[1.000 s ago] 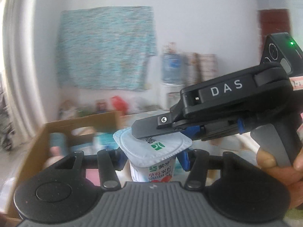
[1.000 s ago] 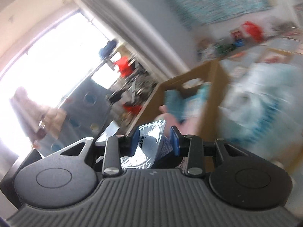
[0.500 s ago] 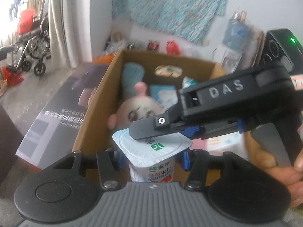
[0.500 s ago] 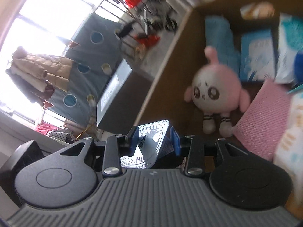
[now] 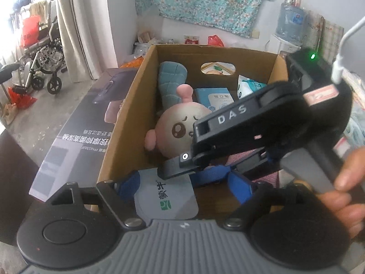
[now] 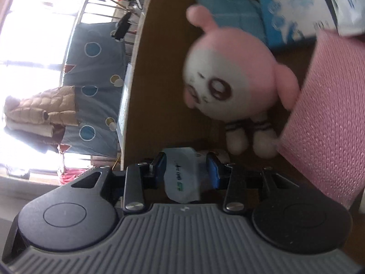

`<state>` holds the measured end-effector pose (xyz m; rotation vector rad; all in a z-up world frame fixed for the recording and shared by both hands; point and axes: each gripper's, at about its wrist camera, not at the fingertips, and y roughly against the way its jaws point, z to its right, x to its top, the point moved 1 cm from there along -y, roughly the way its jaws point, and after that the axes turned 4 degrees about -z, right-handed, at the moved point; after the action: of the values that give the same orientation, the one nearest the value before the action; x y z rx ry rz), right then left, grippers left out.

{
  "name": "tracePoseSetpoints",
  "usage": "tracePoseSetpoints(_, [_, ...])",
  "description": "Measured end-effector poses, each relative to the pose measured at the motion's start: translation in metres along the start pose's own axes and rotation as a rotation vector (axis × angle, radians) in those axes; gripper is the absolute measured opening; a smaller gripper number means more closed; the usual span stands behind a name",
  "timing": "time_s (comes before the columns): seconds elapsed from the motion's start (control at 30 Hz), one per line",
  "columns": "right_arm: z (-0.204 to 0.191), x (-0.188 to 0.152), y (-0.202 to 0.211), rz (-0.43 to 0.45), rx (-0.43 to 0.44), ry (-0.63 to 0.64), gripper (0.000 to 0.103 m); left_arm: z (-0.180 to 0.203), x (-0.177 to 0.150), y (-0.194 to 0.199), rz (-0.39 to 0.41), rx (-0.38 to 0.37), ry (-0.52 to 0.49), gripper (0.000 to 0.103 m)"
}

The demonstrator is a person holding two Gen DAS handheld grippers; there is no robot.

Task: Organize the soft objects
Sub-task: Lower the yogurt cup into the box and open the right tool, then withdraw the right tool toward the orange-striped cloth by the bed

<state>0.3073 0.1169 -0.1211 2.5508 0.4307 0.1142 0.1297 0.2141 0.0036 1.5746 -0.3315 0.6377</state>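
Your left gripper [image 5: 182, 187] has just been opening: its blue fingers [image 5: 127, 186] now stand wide, clear of the yogurt cup [image 5: 166, 196] that sits between them, foil lid up, at the near edge of the cardboard box [image 5: 123, 123]. Your right gripper [image 6: 187, 166] reaches in from 3 o'clock in the left wrist view, its jaws narrow with the cup's lid between them; whether the pads press on it I cannot tell. Beyond the cup, at 12 o'clock, the pink plush toy [image 5: 180, 130] lies in the box, a teal cushion [image 5: 171, 84] behind it at 11 o'clock and a blue packet [image 5: 214, 98] at 1 o'clock. A pink textured pad [image 6: 324, 114] touches the toy's side.
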Motion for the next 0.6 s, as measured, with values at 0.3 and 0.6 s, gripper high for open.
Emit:
tracePoseSetpoints(0.3, [-0.014, -0.022, 0.038, 0.079, 0.048, 0.082, 0.051, 0.001, -0.003, 0.028, 0.087, 0.002, 0.026, 0.087])
tracePoseSetpoints(0.6, [-0.012, -0.132, 0.171, 0.394, 0.201, 0.264, 0.076, 0.061, -0.029, 0.089, 0.297, -0.169, -0.051, 0.097])
